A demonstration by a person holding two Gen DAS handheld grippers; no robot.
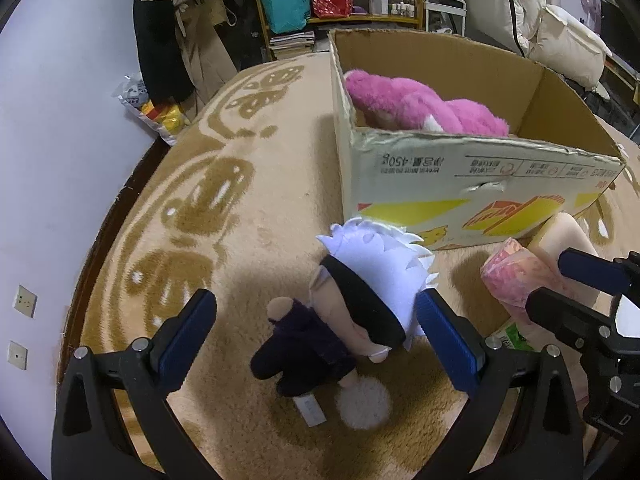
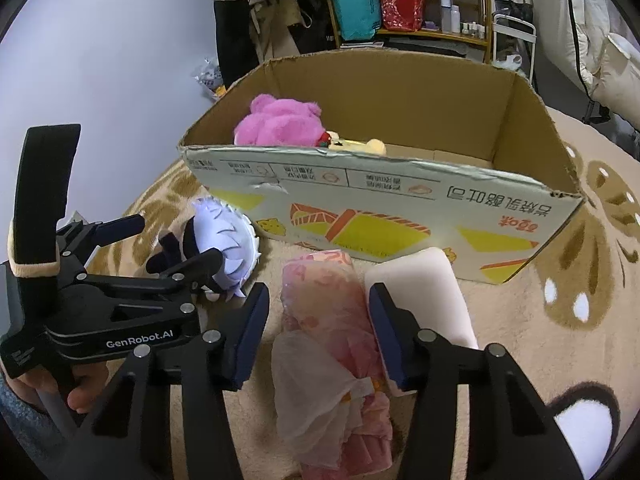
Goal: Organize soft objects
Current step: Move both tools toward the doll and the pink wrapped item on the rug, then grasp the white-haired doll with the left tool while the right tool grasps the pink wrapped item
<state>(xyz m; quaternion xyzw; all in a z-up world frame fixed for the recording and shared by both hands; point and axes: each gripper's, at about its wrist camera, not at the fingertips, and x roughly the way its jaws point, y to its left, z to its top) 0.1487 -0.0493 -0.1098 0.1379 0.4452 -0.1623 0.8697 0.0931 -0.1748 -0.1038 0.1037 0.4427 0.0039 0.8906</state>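
Observation:
A plush doll [image 1: 344, 312] with white spiky hair and dark clothes lies on the beige carpet, also seen in the right wrist view [image 2: 224, 240]. My left gripper [image 1: 316, 328] is open with its fingers on either side of the doll. A pink tissue pack [image 2: 328, 320] lies on the carpet; it also shows at the right of the left wrist view [image 1: 516, 276]. My right gripper [image 2: 316, 328] is open around the pack. A cream soft block [image 2: 424, 292] lies beside it. A cardboard box [image 2: 400, 200] holds a pink plush [image 2: 280, 124] and a yellow plush [image 2: 360, 146].
The carpet [image 1: 248, 216] has brown patterns. A shelf [image 2: 412, 0] with bags and bottles stands behind the box. Hanging clothes [image 1: 180, 32] and a plastic bag [image 1: 156, 112] are by the wall at the left.

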